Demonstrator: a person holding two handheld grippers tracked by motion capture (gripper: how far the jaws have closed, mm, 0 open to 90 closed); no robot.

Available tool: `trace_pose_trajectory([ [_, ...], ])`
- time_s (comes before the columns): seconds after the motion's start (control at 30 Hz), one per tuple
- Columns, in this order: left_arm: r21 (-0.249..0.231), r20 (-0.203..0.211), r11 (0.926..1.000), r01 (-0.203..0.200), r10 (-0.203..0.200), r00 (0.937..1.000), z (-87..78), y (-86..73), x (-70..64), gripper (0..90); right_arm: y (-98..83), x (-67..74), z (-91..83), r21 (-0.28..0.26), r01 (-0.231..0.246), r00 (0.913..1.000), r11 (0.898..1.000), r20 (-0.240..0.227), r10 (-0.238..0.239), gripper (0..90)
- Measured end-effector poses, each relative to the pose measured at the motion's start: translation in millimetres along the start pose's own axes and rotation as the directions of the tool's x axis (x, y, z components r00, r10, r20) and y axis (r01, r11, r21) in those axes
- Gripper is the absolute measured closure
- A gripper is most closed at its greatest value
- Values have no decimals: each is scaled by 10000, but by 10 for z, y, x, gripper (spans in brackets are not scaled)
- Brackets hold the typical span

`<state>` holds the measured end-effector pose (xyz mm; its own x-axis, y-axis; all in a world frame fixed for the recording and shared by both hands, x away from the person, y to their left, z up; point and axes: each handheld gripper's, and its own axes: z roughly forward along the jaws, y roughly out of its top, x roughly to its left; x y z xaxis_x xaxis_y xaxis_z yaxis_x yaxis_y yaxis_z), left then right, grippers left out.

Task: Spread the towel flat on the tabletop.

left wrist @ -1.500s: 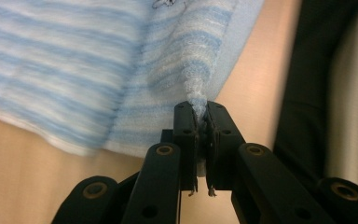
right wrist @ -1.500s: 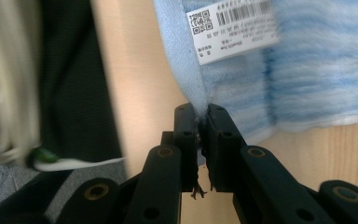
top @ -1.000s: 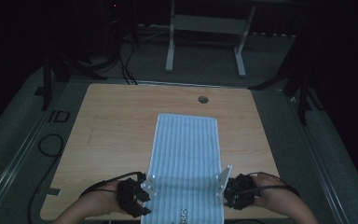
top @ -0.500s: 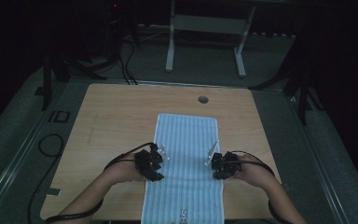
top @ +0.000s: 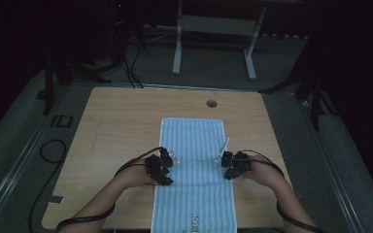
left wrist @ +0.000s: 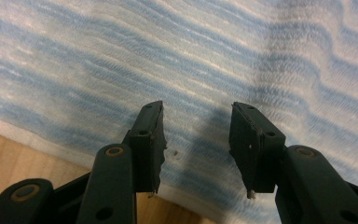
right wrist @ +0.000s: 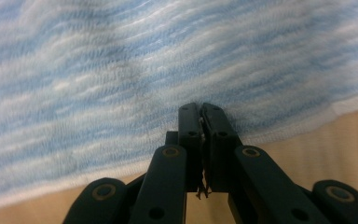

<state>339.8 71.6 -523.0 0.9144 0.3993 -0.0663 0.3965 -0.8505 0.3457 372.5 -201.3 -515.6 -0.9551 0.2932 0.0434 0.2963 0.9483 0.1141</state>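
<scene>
A blue-and-white striped towel (top: 192, 141) lies flat and lengthwise on the wooden table (top: 121, 126). My left gripper (top: 171, 156) is at the towel's left edge, about halfway along it. In the left gripper view it (left wrist: 196, 121) is open, its jaws spread just above the cloth (left wrist: 168, 56) beside the hem, with nothing between them. My right gripper (top: 220, 156) is at the towel's right edge. In the right gripper view it (right wrist: 200, 109) is shut, and its tips meet the towel (right wrist: 121, 70) just inside the hem. I cannot see cloth pinched between the pads.
A small rabbit print (top: 193, 223) marks the towel's near end. A round cable hole (top: 211, 103) sits near the table's far edge. Bare wood lies on both sides of the towel. A metal stand (top: 213, 43) and floor cables (top: 48, 150) lie beyond the table.
Both hands have moved away from the near end of the towel and forward to the middle of its long sides, lower onto the cloth. The towel lies where it was.
</scene>
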Motion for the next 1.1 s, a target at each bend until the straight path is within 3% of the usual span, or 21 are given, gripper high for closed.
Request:
trace_pose_trajectory([
  [0.13,-90,64,9999,142,-142,9999,6,11,58,555,21,-136,-2,-35,-277,9996,9996,-76,277,865],
  [0.23,-181,86,9994,283,-281,9996,7,11,101,555,26,-152,-4,30,-361,9991,9993,-243,361,858],
  [0.6,166,40,9994,-292,292,9996,-3,-16,-64,530,-28,124,-1,296,364,9987,9989,-380,-353,811],
  [0.7,198,60,9993,-306,305,9995,-31,-35,-72,525,-34,145,-16,305,599,9973,9977,-435,-585,746],
  [0.73,124,24,9996,-245,245,9997,-52,-40,-63,507,-29,140,-52,259,693,9973,9973,-253,-686,711],
  [0.8,47,-36,9998,-202,202,9998,-79,-44,-42,505,-29,140,-52,259,693,9973,9973,-253,-686,711],
  [0.83,27,-390,9999,-119,120,9992,-170,-51,68,472,-13,70,-117,-67,739,9973,9972,-11,-739,640],
  [0.93,-93,-756,9997,225,-231,9969,-242,-61,223,442,12,-32,-177,-282,947,9955,9951,73,-945,572],
  [1.0,-93,-756,9997,225,-231,9969,-242,-61,223,442,19,-74,-192,-366,1065,9943,9936,80,-1063,572],
  [1.03,-64,-880,9988,485,-488,9949,-272,-67,358,441,39,-154,-206,-318,1194,9927,9923,198,-1188,565],
  [1.1,-11,-950,9983,584,-582,9938,-268,-56,448,438,66,-227,-214,-213,1272,9909,9916,460,-1261,563],
])
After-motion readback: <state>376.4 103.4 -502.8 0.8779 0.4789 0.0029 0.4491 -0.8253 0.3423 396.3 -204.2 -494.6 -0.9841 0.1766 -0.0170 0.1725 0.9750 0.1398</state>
